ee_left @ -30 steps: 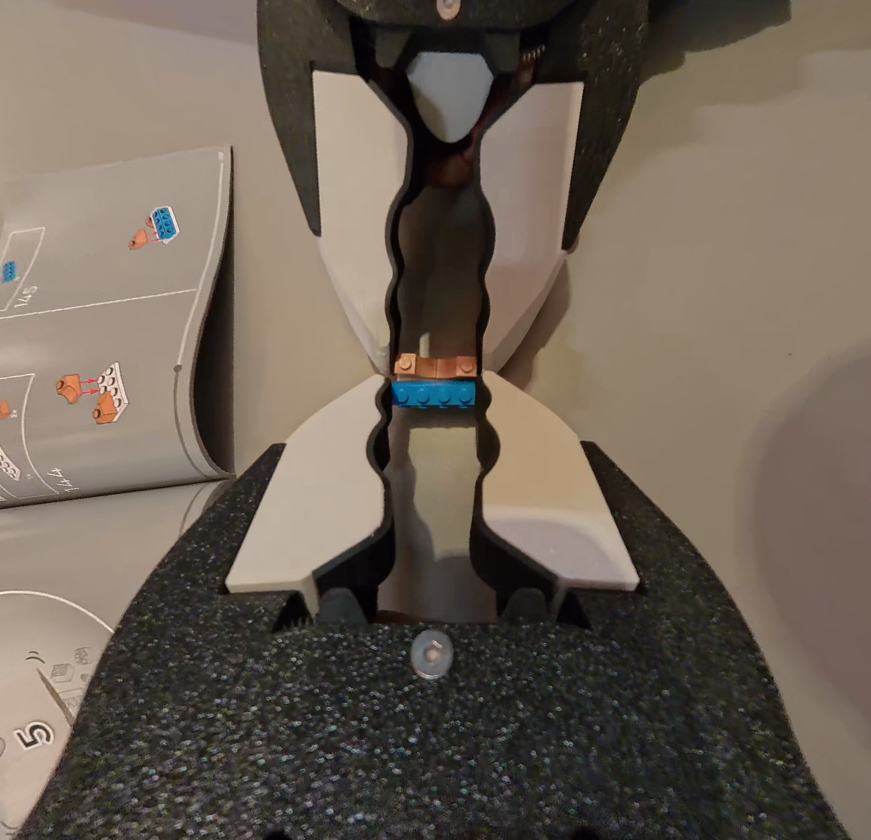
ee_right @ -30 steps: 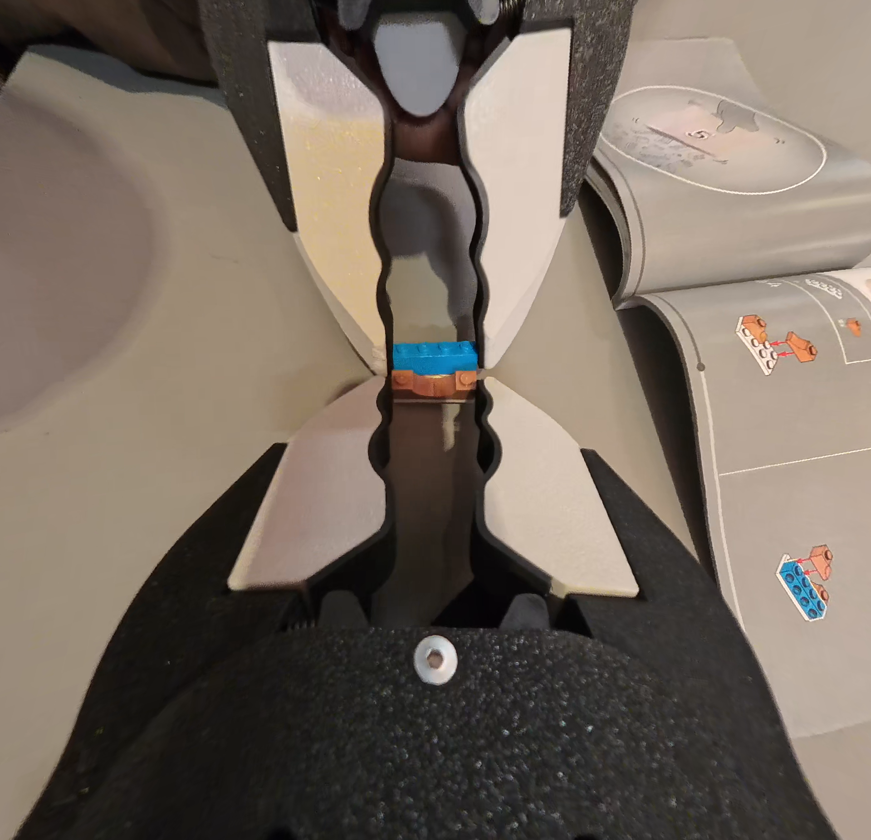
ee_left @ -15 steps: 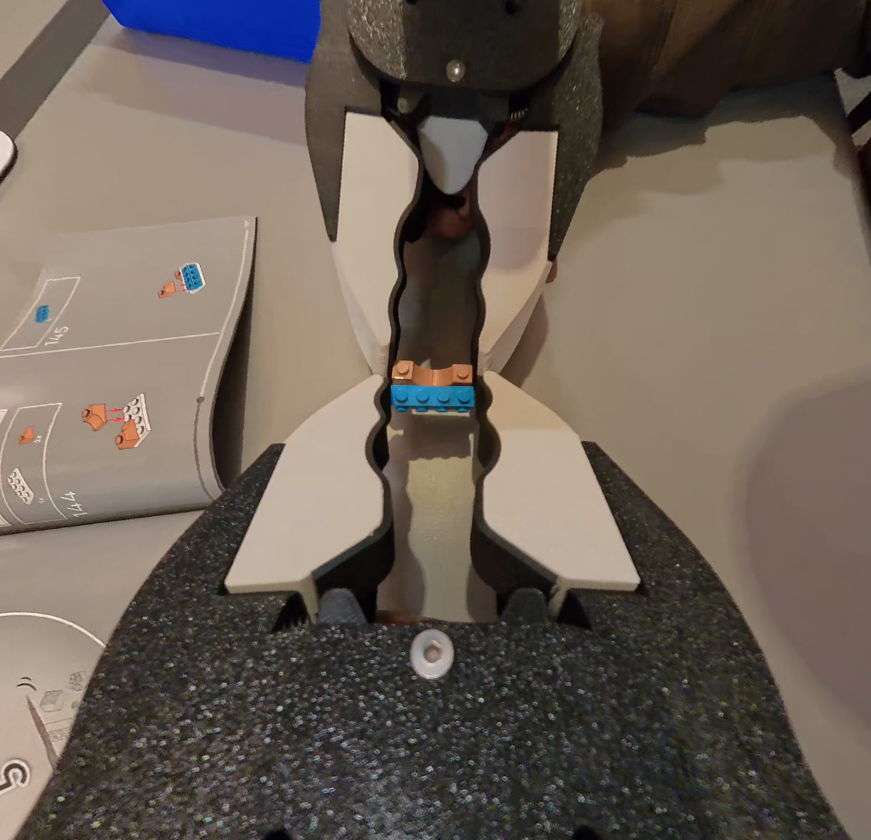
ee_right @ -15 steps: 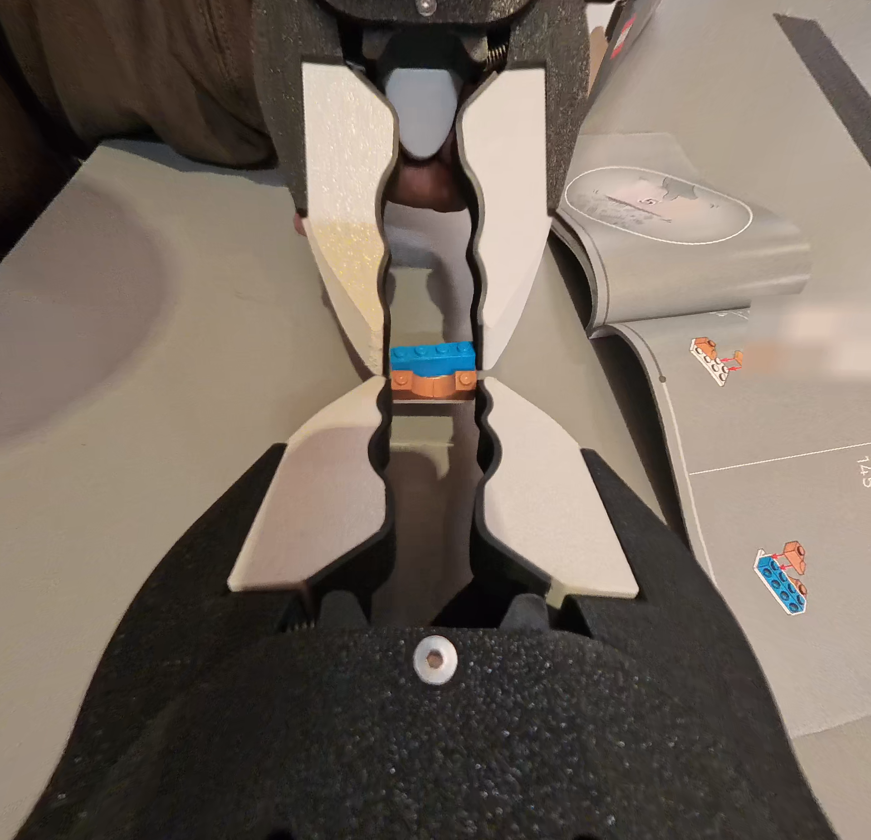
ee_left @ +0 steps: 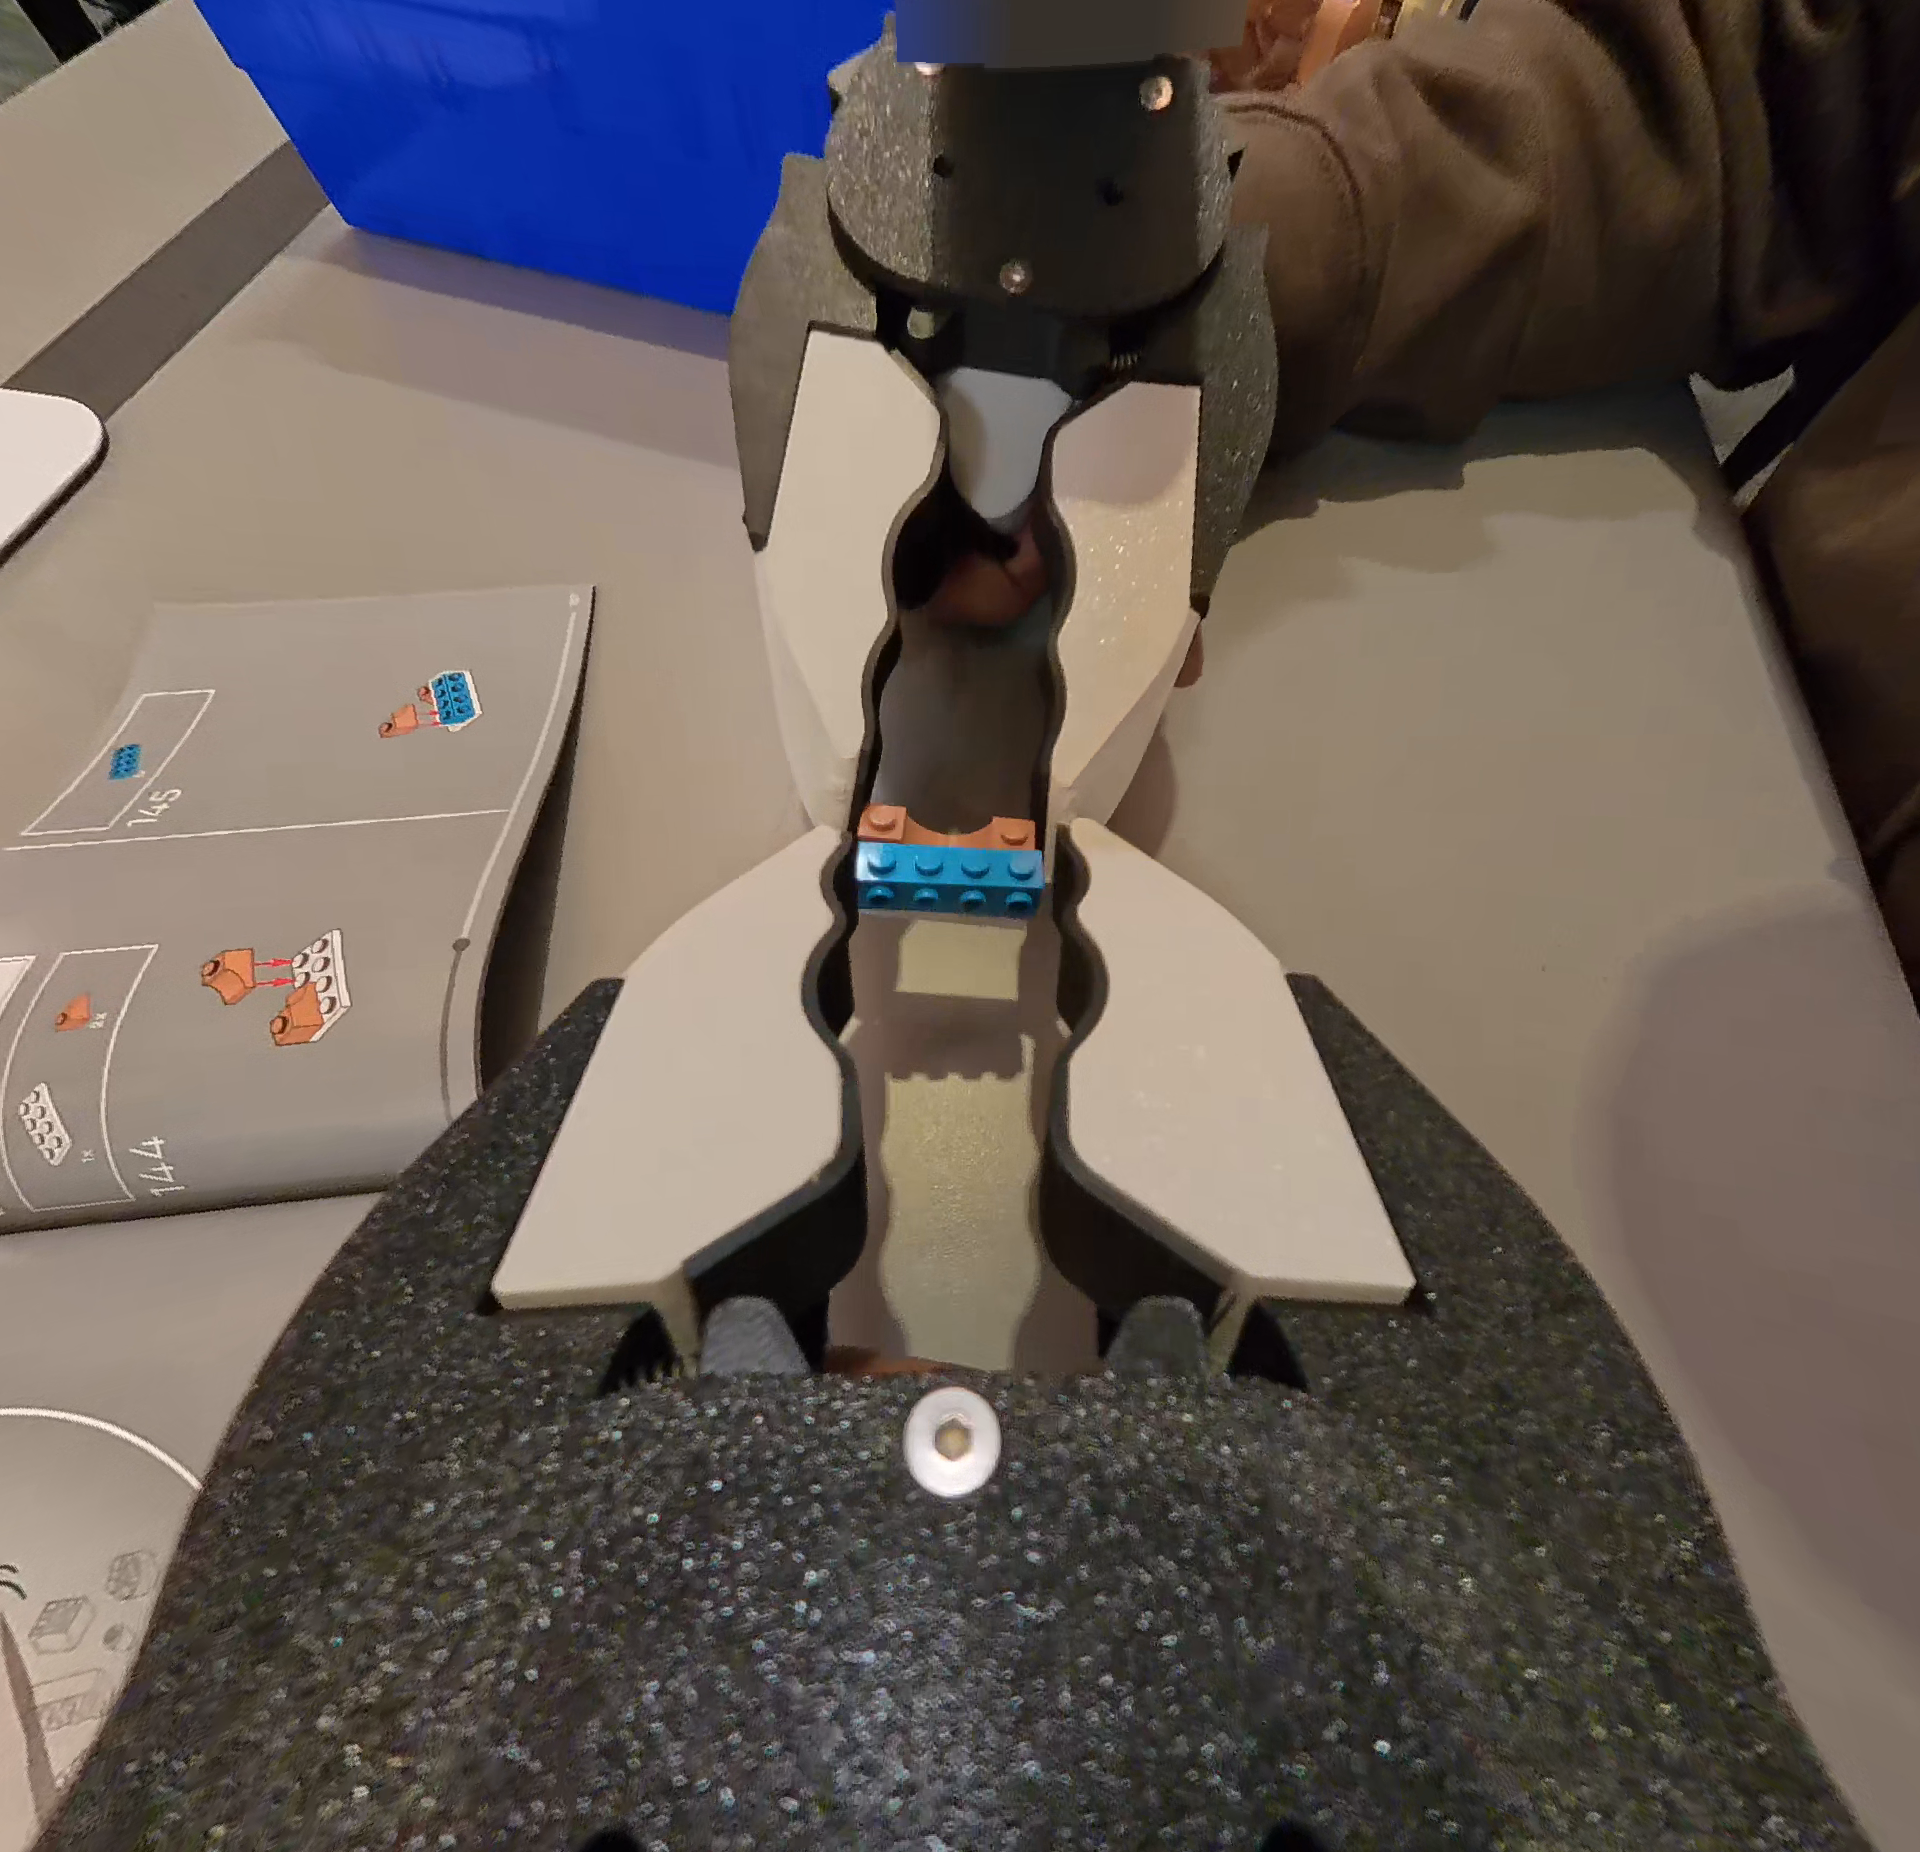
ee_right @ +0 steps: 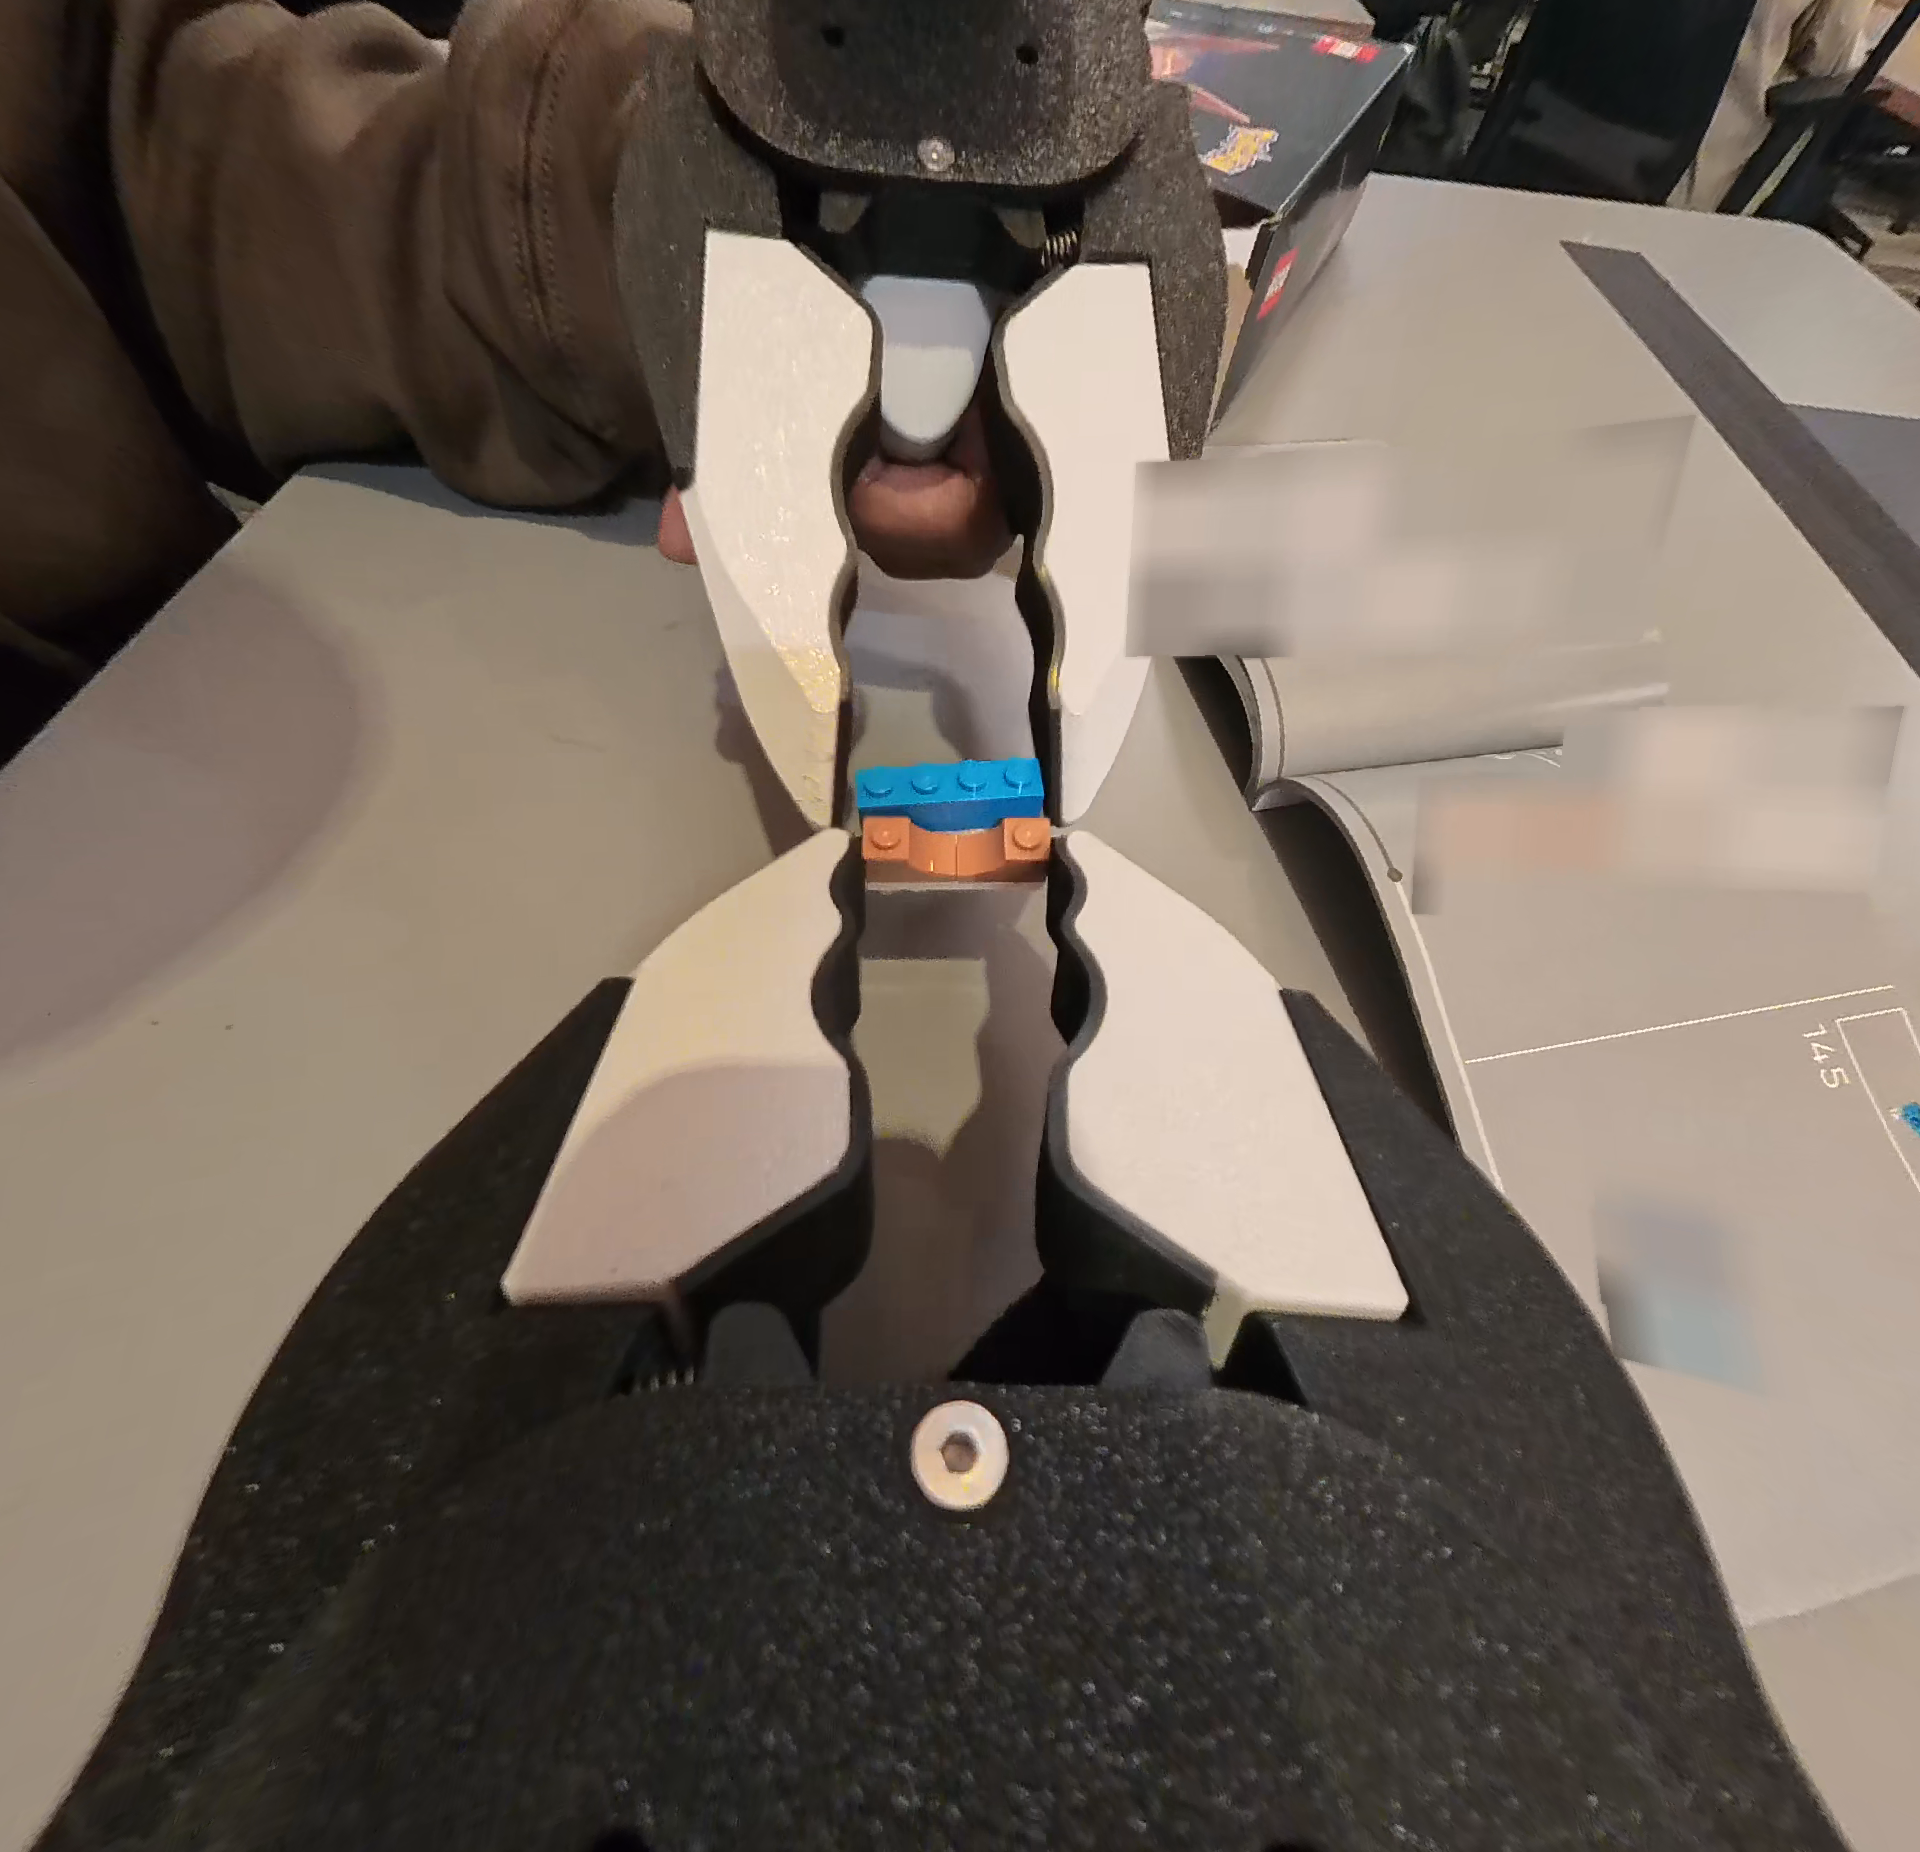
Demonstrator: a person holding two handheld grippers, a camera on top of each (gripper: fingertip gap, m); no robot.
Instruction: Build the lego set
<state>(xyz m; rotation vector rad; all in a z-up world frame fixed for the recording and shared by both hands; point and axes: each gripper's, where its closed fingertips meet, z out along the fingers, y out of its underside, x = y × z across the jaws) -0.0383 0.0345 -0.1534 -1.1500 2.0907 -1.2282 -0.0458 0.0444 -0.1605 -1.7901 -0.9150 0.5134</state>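
My two grippers meet tip to tip above the grey table (ee_left: 1507, 867). In the left wrist view my left gripper (ee_left: 948, 893) is shut on a blue studded plate (ee_left: 948, 883). The right gripper (ee_left: 951, 815) faces it, shut on two orange-brown curved pieces (ee_left: 948, 832) that sit against the plate. In the right wrist view my right gripper (ee_right: 954, 862) holds the orange-brown pieces (ee_right: 954, 852). The blue plate (ee_right: 948, 789) lies just beyond, in the left gripper (ee_right: 948, 779). The pieces touch as one small stack, held off the table.
An open instruction booklet (ee_left: 281, 898) lies left of the grippers; it also shows in the right wrist view (ee_right: 1662, 1127). A blue bin (ee_left: 540, 88) stands at the back. A person's brown sleeves (ee_left: 1558, 192) (ee_right: 312, 244) rest on the table. A black box (ee_right: 1299, 140) stands far off. Less than 4 cm separates the two grippers' tips.
Both grippers have risen and tilted, so more of the table, the bin and the sleeves show. The blue plate and orange-brown pieces stay gripped and pressed together.
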